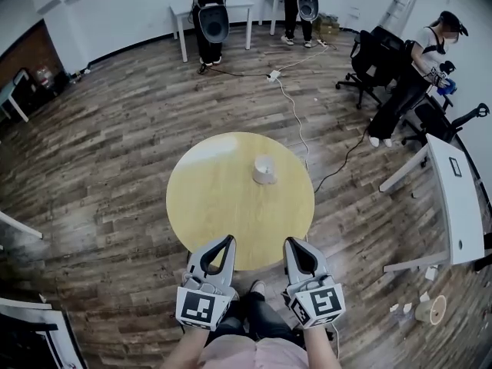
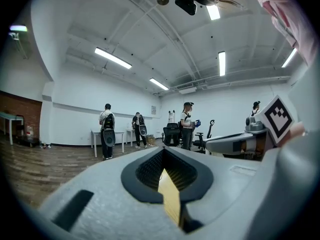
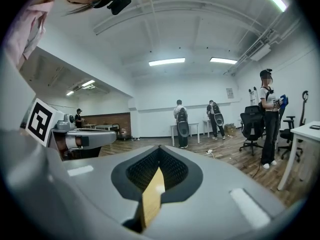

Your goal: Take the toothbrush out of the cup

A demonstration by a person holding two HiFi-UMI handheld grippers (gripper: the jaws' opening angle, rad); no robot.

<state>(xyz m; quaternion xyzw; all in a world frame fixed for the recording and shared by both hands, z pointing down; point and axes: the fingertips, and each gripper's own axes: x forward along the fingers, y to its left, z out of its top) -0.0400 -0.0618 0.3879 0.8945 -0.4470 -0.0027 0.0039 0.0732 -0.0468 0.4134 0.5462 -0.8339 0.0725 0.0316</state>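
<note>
Cup, white and upright, stands alone on the round yellow worktop, a little right of its middle and toward its far side. The head view looks down into it, but it is too small there to tell whether the toothbrush is inside.

Along the worktop's near edge sit the left claw and then the right claw, side by side. Both are well apart from the cup and point toward it. Each is clenched on nothing, its two tips meeting ahead of a teardrop gap.

The left gripper view shows the left claw up close. The black-padded jaws touch at the tip, and only a sliver of yellow worktop shows through the gap behind them. At that view's right edge is the right claw's marker cube.

The right gripper view shows the right claw in the same state, tips together with yellow wood in the gap. The left claw's cube is at its left edge.

Neither gripper view shows the cup, because the claw bodies fill their lower halves. Only the head view gives the cup and the worktop's full round outline. The gripper views alone show the ceiling strip lights above people standing by white tables at the far wall.
</note>
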